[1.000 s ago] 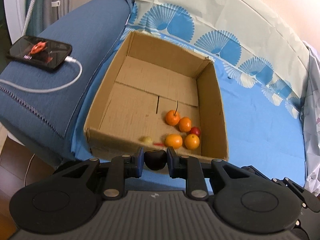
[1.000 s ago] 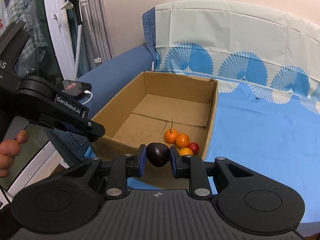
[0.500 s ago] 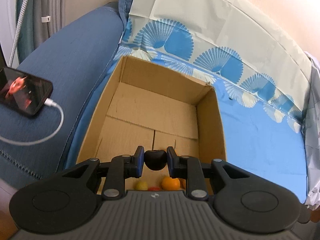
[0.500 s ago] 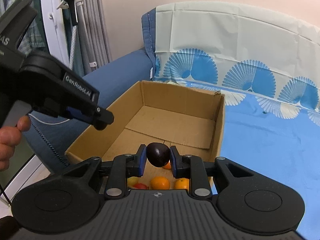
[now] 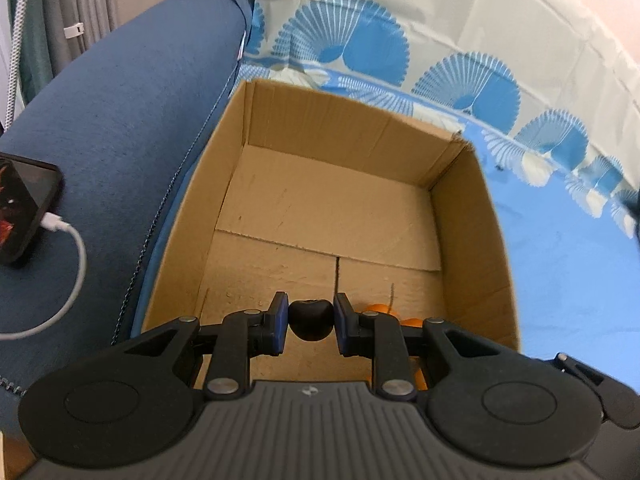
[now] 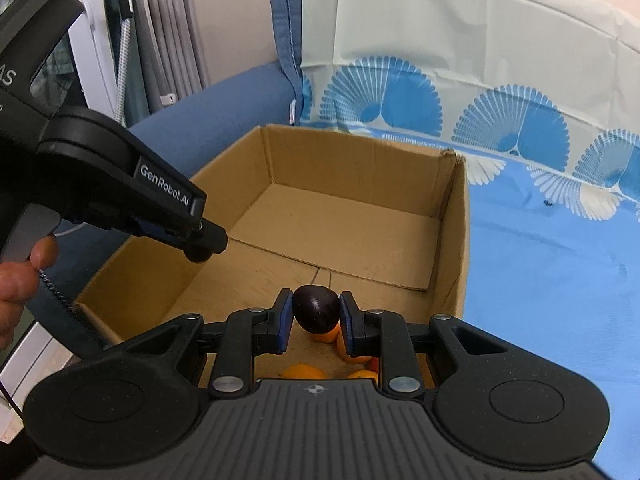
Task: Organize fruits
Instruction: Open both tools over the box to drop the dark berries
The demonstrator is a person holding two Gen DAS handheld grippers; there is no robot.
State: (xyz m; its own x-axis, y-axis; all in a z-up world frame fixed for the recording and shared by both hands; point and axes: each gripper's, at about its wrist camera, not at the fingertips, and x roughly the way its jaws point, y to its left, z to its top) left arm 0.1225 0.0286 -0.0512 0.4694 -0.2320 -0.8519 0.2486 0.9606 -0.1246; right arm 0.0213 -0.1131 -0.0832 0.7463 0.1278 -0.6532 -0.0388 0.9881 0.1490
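Note:
An open cardboard box (image 5: 472, 220) (image 6: 456, 216) lies on a blue patterned sheet. My left gripper (image 5: 310, 321) is shut on a dark plum (image 5: 311, 318) and holds it over the box's near end. My right gripper (image 6: 314, 316) is shut on another dark plum (image 6: 316, 307), also above the box's near end. Several orange fruits (image 6: 304, 371) lie on the box floor under the right gripper; a few oranges (image 5: 378, 307) show beside the left gripper's right finger. The left gripper's body (image 6: 168, 196) shows at the left of the right wrist view, above the box's left wall.
A blue sofa arm (image 5: 120, 120) runs along the box's left side, with a phone (image 5: 20, 208) on a white cable (image 5: 72, 280) lying on it. The blue sheet (image 6: 560, 280) stretches to the right of the box. Curtains and a window frame (image 6: 120, 40) stand behind the sofa arm.
Both grippers have moved forward over the box's near wall, each still gripping its plum. The fruits on the box floor now lie mostly hidden beneath the grippers.

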